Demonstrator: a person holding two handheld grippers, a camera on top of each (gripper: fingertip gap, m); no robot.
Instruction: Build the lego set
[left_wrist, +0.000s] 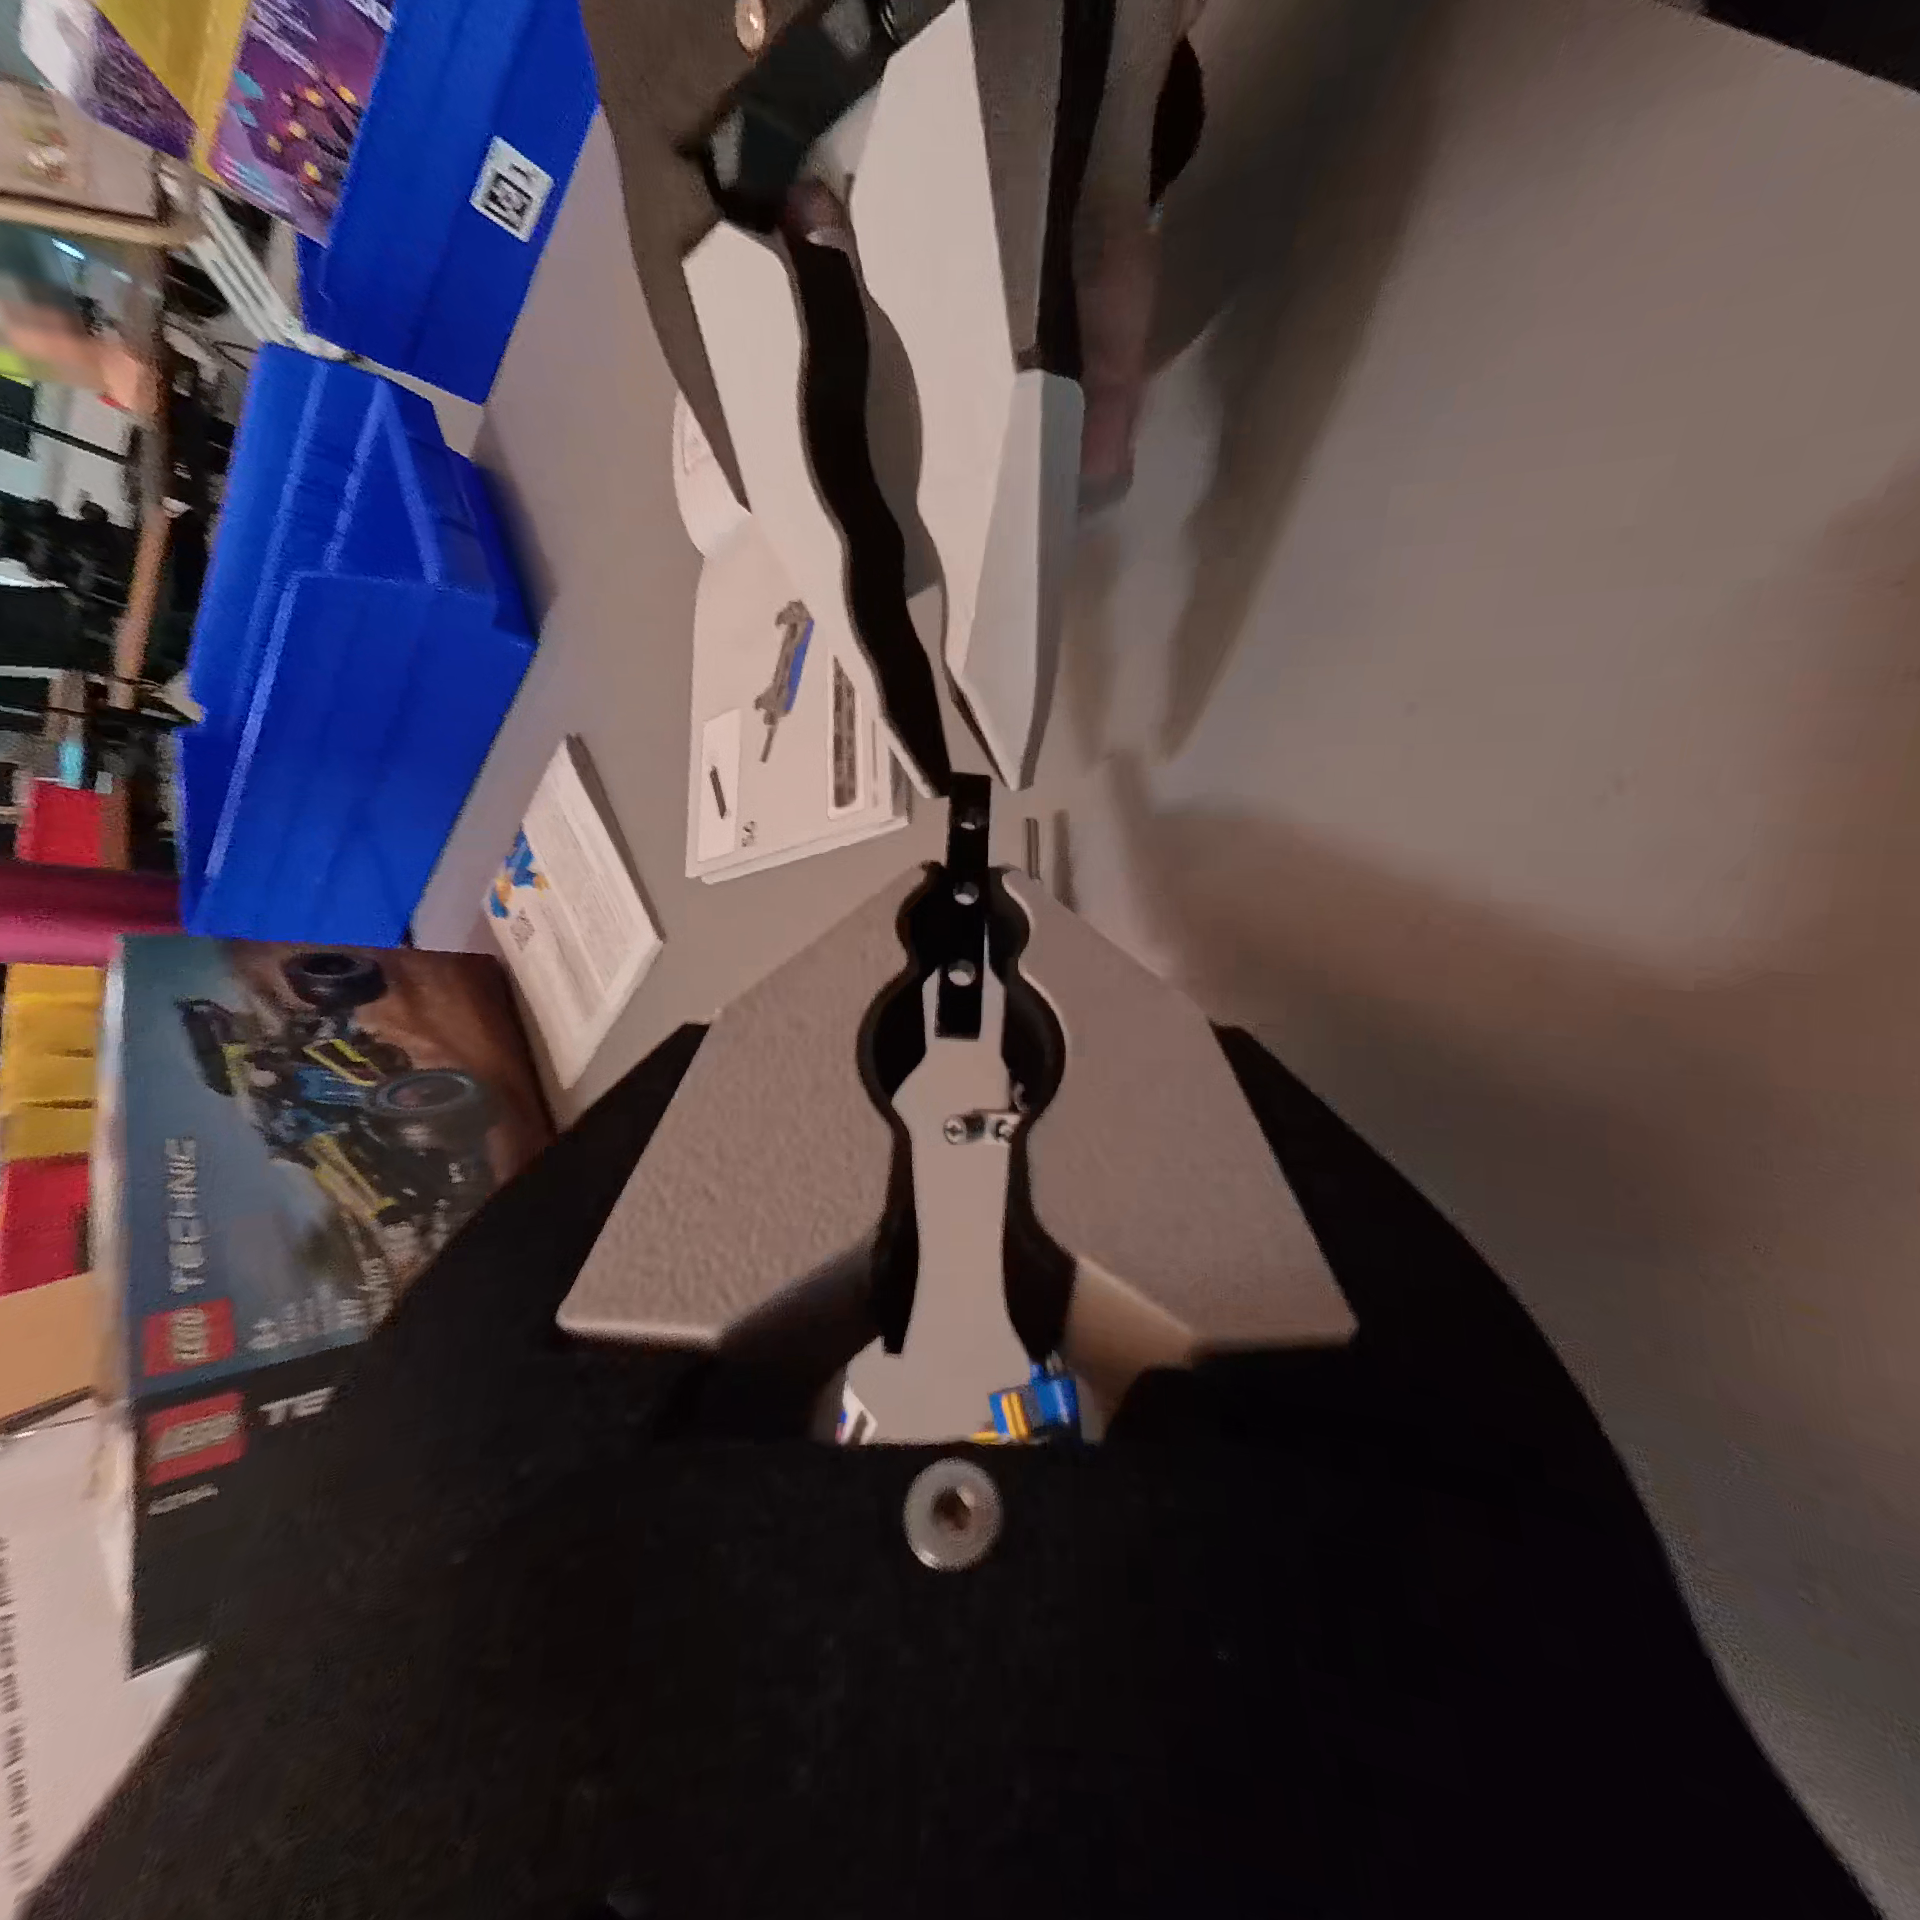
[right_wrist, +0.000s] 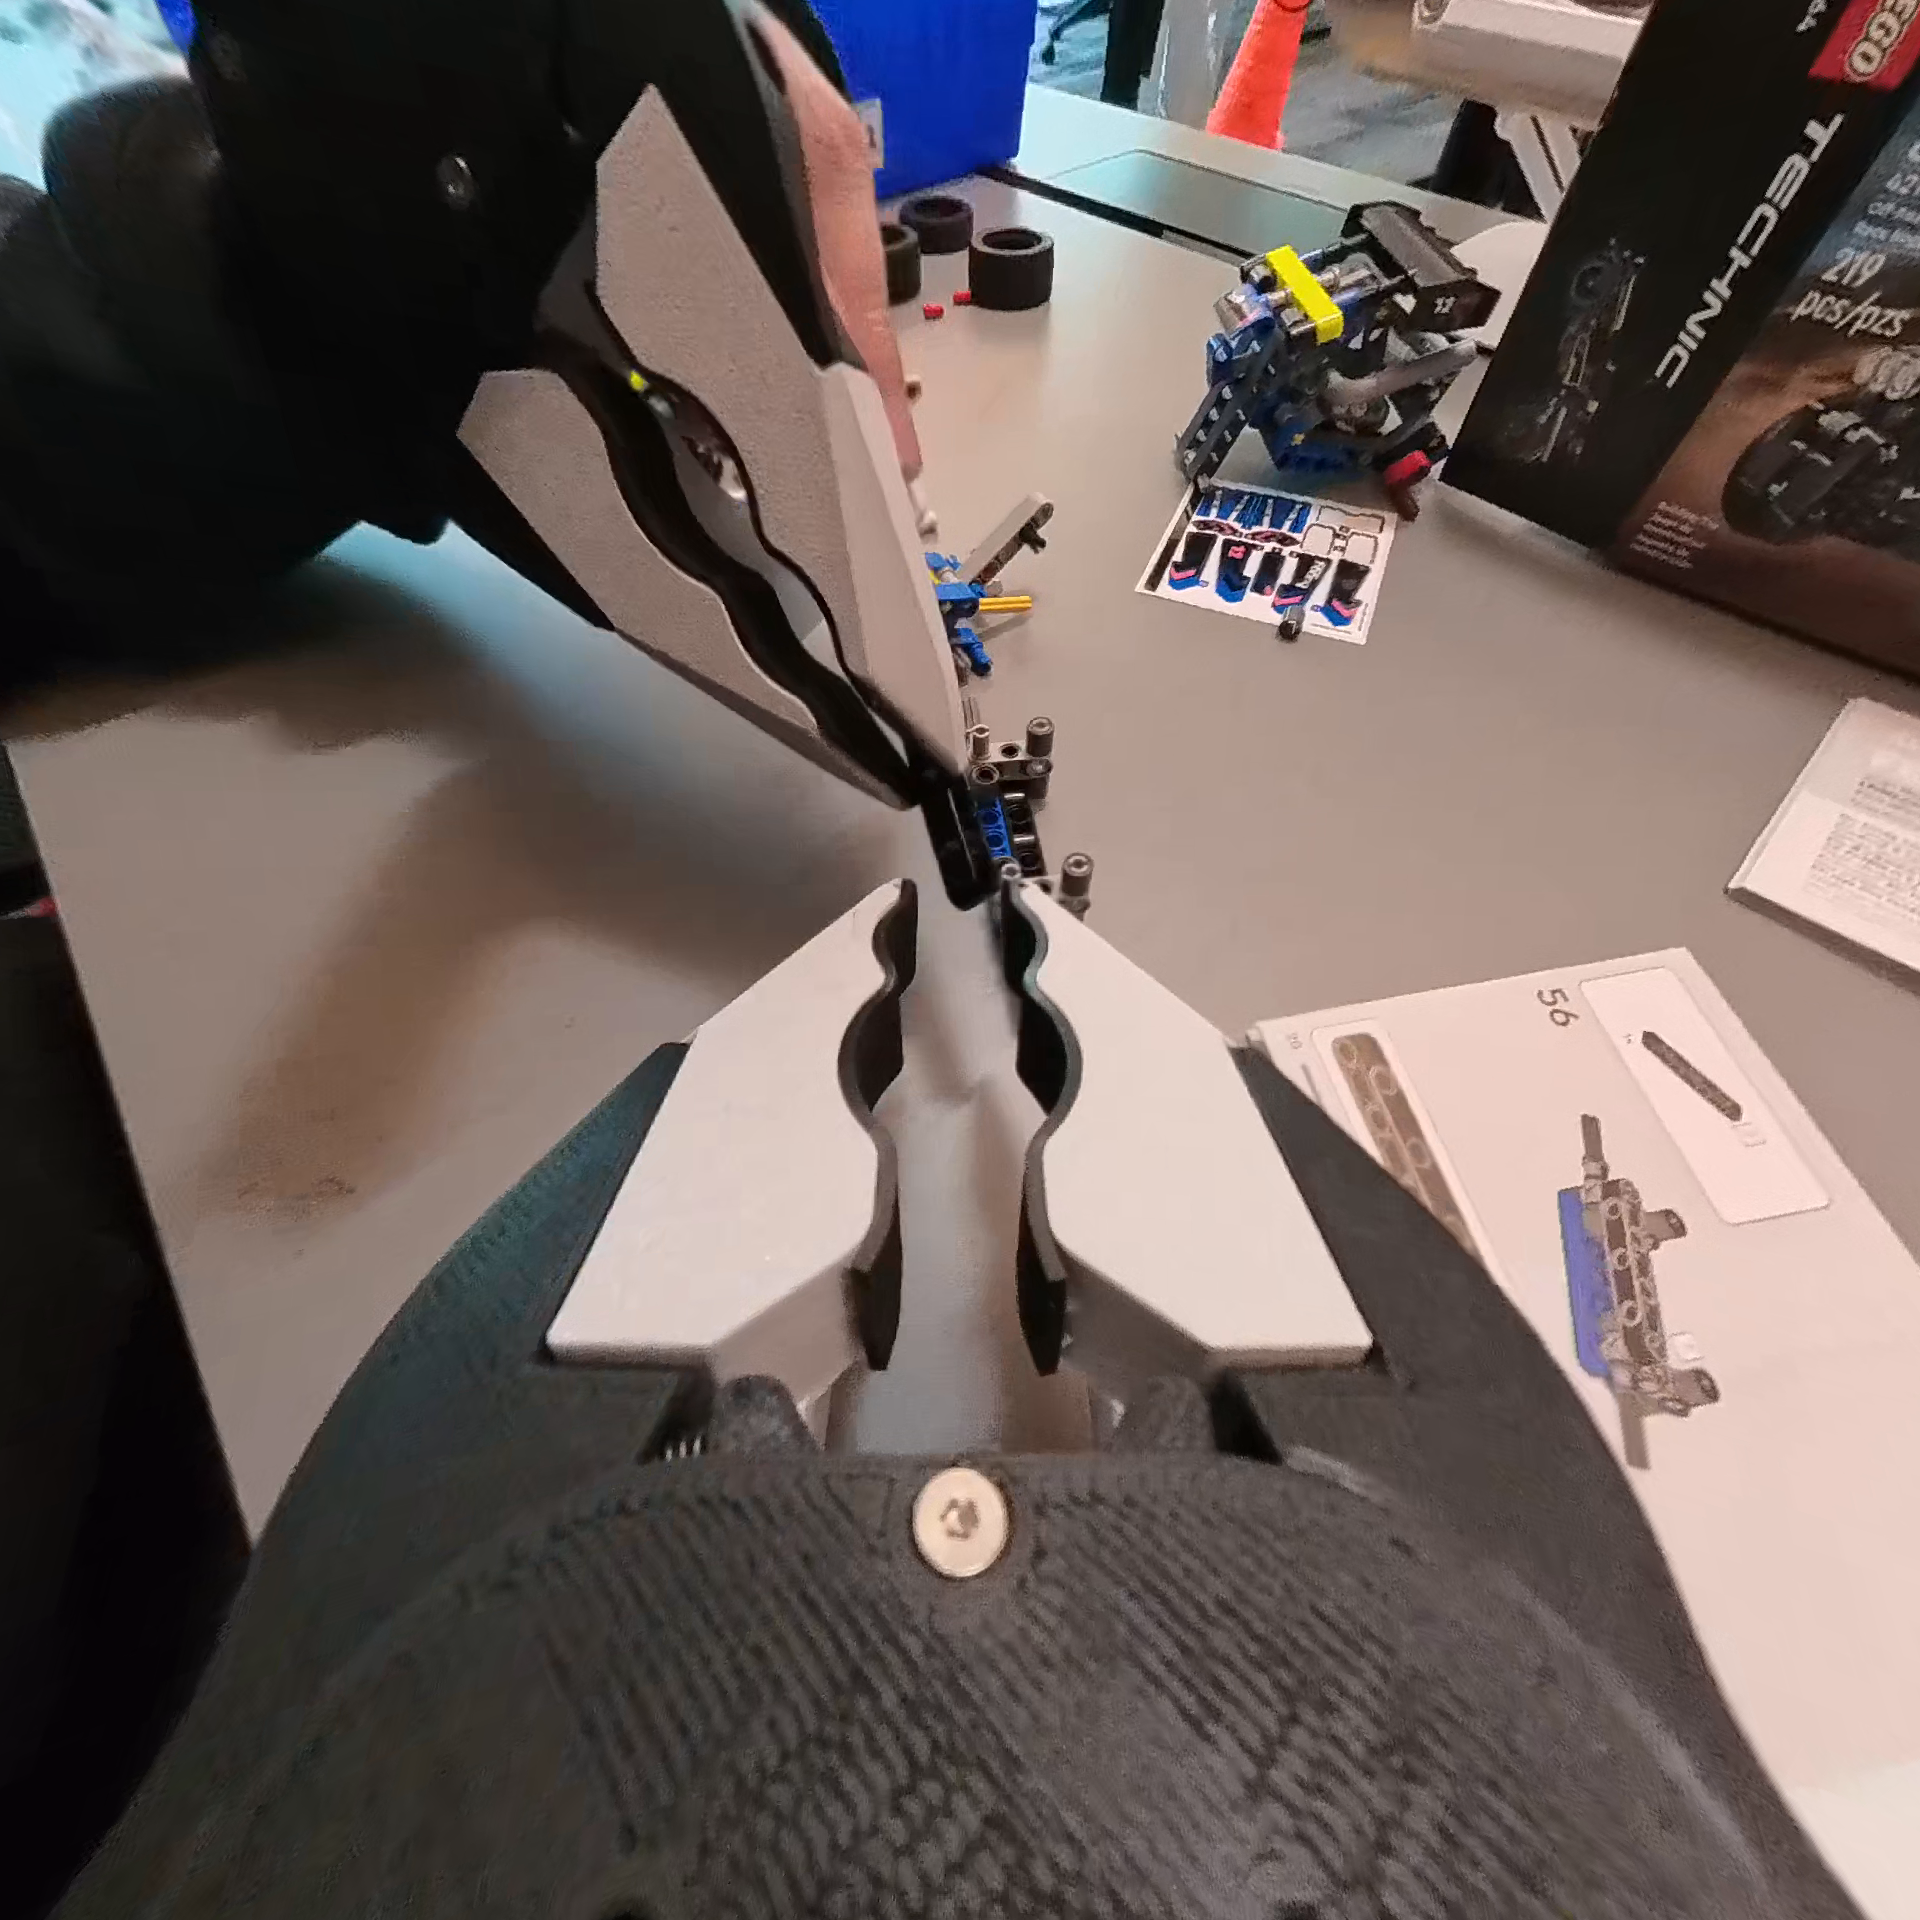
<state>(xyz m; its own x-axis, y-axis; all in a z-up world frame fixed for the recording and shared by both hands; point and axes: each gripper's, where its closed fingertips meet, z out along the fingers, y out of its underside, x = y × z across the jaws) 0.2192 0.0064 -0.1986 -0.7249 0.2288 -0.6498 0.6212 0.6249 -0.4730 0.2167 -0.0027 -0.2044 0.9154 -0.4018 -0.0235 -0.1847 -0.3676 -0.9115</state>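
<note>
Black holed beam (left_wrist: 961, 904), hard light plastic, is sitting clamped edge-on between the left gripper (left_wrist: 961, 883) tips above the grey table (right_wrist: 1299, 790). Right gripper (right_wrist: 961, 904) is standing slightly parted at the blue-black sub-assembly (right_wrist: 1006, 821); grip there I cannot tell. Beam looking stiff but slick, likely to pivot; pinching flat faces mid-length seems safest.

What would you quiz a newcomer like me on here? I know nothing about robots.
1. True or false: the left gripper grips a black Lego beam.
2. How many loose black tyres lie on the table? A one, B three, C six.
3. Which flat printed thing lies on the table right beside the part-built blue model?
Key: 1 true; 2 B; 3 the sticker sheet.
</note>
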